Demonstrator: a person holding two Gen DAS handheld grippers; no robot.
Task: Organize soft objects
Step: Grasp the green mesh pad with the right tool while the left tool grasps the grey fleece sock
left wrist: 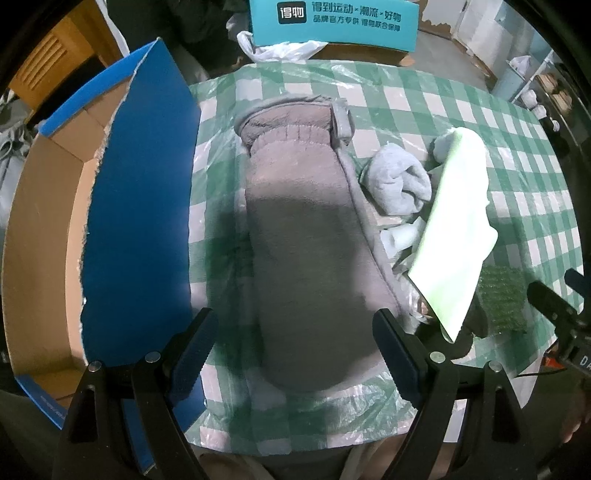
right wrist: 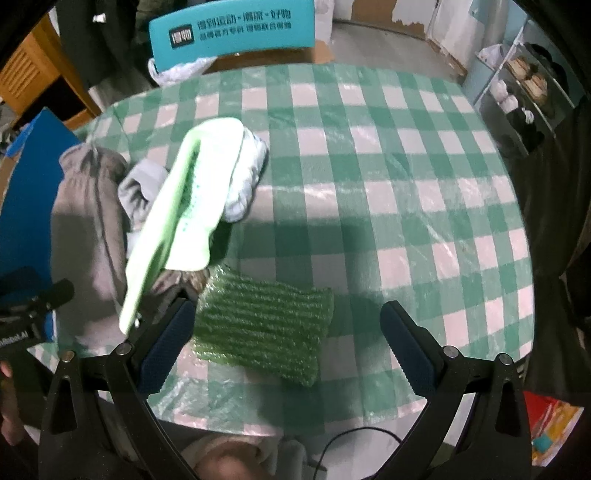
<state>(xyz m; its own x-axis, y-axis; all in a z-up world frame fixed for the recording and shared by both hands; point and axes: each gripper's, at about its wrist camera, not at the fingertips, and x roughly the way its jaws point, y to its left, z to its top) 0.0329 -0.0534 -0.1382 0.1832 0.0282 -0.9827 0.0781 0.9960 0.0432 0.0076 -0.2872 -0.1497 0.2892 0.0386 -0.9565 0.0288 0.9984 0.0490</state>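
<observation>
A long grey fleece mitten lies on the checked table between the fingers of my open left gripper, which is empty and above its near end. The mitten also shows in the right wrist view. To its right lie a rolled pale blue cloth, a light green cloth draped over other items, and a dark green knitted pad. My right gripper is open and empty, with the knitted pad between its fingers. The light green cloth and a white-blue cloth lie beyond it.
An open cardboard box with blue flaps stands at the table's left edge. A teal printed box and a white plastic bag sit behind the table. The green checked tablecloth stretches to the right. Shelves stand at far right.
</observation>
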